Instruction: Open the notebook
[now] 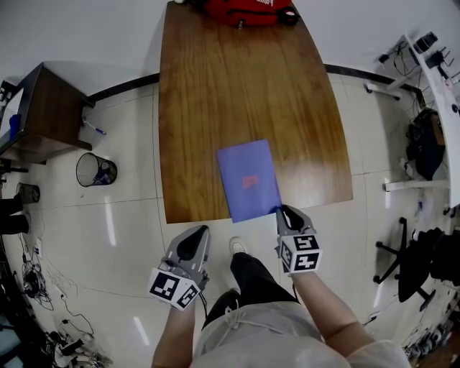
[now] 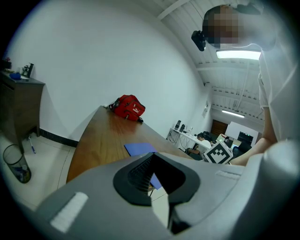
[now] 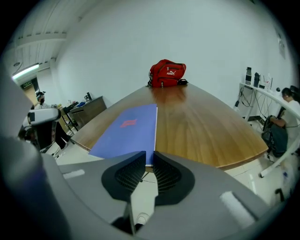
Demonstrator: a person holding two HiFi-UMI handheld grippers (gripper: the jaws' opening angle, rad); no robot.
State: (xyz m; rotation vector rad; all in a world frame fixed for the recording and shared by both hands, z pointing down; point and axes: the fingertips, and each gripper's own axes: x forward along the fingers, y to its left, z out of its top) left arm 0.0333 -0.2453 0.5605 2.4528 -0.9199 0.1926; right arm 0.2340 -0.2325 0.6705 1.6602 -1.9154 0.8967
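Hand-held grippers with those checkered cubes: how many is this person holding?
2. The left hand-held gripper is over the floor, short of the table, jaws apart, empty. The right hand-held gripper is at the table's near edge, jaws closed on the blue notebook.

A long wooden table [image 1: 237, 93] runs away down the room, and a red bag [image 1: 241, 11] sits at its far end. On the tiled floor [image 1: 129, 237] to the table's left stand a wire wastebasket [image 1: 95, 170] and, further out, a dark wooden cabinet [image 1: 47, 115]. Off to the table's right are a black office chair [image 1: 420, 262] and a white desk [image 1: 440, 75] cluttered with gear.
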